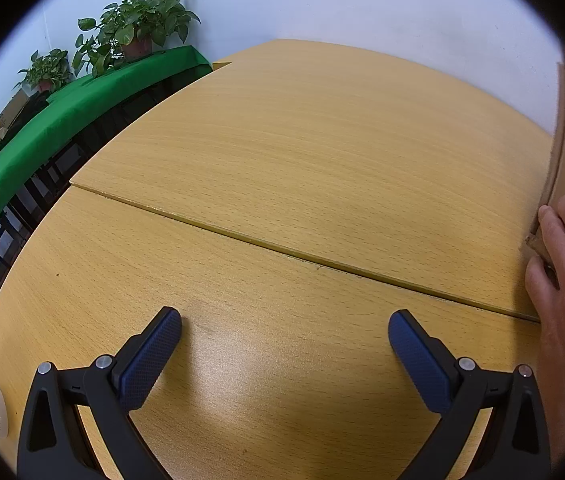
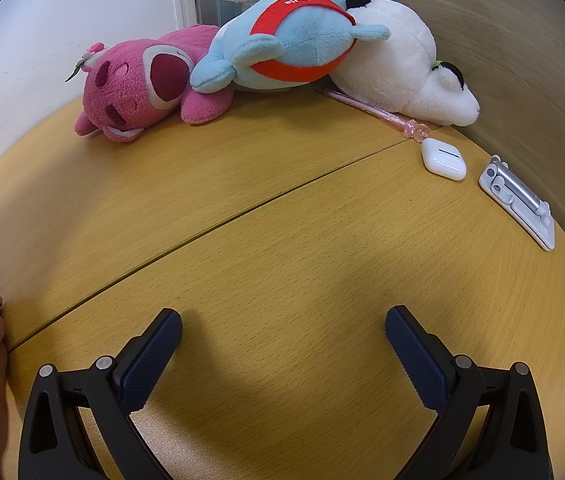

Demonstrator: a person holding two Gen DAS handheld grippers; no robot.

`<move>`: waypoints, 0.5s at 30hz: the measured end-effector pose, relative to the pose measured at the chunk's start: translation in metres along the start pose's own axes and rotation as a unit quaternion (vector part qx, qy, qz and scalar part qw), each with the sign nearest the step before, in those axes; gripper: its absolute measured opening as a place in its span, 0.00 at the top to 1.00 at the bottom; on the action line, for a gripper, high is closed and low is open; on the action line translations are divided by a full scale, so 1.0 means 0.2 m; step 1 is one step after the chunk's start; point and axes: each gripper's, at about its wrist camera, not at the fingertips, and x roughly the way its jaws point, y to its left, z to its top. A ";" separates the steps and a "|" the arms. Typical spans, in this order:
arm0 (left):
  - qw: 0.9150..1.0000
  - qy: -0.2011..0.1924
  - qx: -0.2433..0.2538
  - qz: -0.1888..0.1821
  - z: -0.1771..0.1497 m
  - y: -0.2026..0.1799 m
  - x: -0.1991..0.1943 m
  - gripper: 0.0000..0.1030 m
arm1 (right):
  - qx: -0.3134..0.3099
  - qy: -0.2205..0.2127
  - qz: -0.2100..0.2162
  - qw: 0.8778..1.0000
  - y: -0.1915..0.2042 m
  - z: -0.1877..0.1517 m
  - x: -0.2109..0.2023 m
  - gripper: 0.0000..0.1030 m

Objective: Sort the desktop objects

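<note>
The wooden desk (image 2: 282, 240) runs up to a white wall. The right gripper (image 2: 283, 326) hovers low with jaws spread wide and empty; the left gripper (image 1: 284, 328) likewise. Beyond the right gripper, far right, lie the earbud case (image 2: 443, 159) and pink pen (image 2: 378, 112). The pen's long axis runs diagonally, decorated end toward the case. Recommended: close across this axis, not along it.

bright, even | soft shadows | glare on table (image 1: 302, 152) | fisheye edges dark
</note>
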 end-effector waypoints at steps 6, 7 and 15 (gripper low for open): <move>1.000 0.000 0.000 0.000 0.00 0.00 0.00 0.00 | 0.000 0.000 -0.001 1.000 0.00 0.00 0.00 0.00; 1.000 0.000 -0.001 0.000 0.00 0.00 0.00 0.00 | 0.000 0.000 -0.001 1.000 0.00 0.00 0.00 0.00; 1.000 -0.001 -0.001 0.001 0.00 0.00 0.01 0.00 | 0.001 0.000 -0.001 1.000 -0.01 0.01 0.00 0.00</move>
